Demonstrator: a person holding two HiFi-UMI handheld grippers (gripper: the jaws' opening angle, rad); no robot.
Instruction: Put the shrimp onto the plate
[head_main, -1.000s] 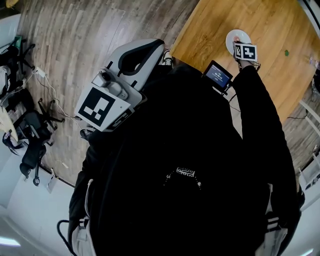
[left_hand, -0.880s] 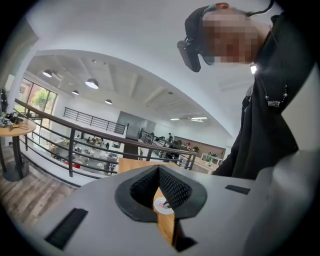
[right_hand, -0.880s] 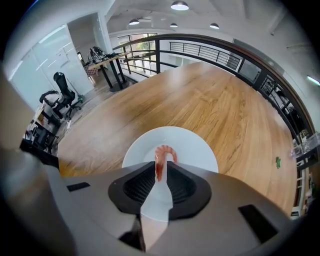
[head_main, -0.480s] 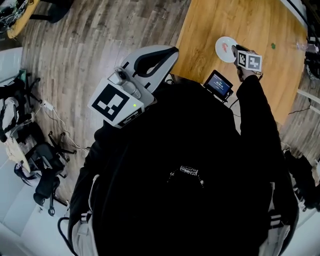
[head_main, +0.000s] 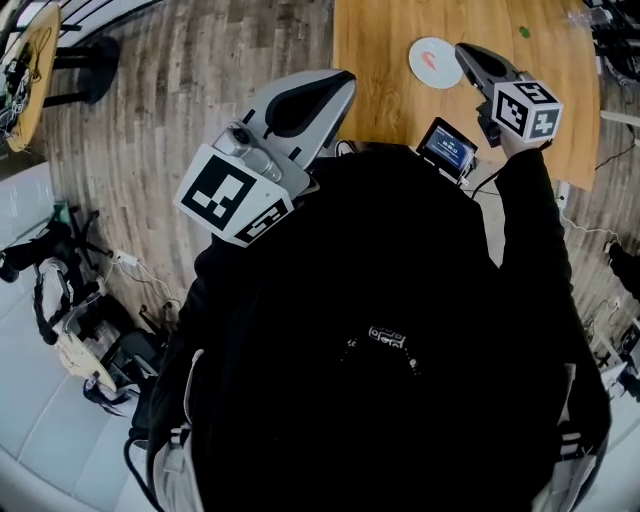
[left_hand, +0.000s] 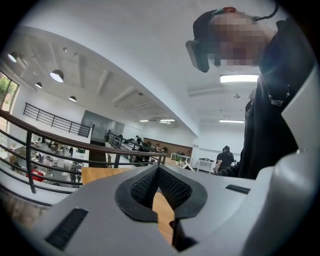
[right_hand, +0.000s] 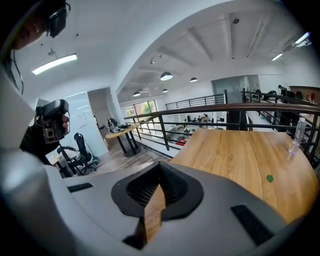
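A small white plate (head_main: 437, 61) lies on the wooden table (head_main: 380, 60) near its front edge, and a pink shrimp (head_main: 429, 59) rests on it. My right gripper (head_main: 463, 49) is raised just right of the plate and apart from it; its jaws are shut and hold nothing (right_hand: 160, 166). The left gripper (head_main: 343, 80) is held up in front of the person's chest, left of the plate. It points up and out over the table, shut and holding nothing (left_hand: 158, 168). Neither gripper view shows the plate or the shrimp.
A small screen (head_main: 447, 148) sits at the table's near edge, below the right gripper. A tiny green piece (right_hand: 270, 178) lies on the tabletop, and a clear bottle (right_hand: 298, 131) stands at its far side. Chairs and cables (head_main: 70, 320) crowd the floor at left.
The right gripper has drawn back off the plate to the right and lifted. The shrimp now shows lying on the plate. The left gripper stays raised.
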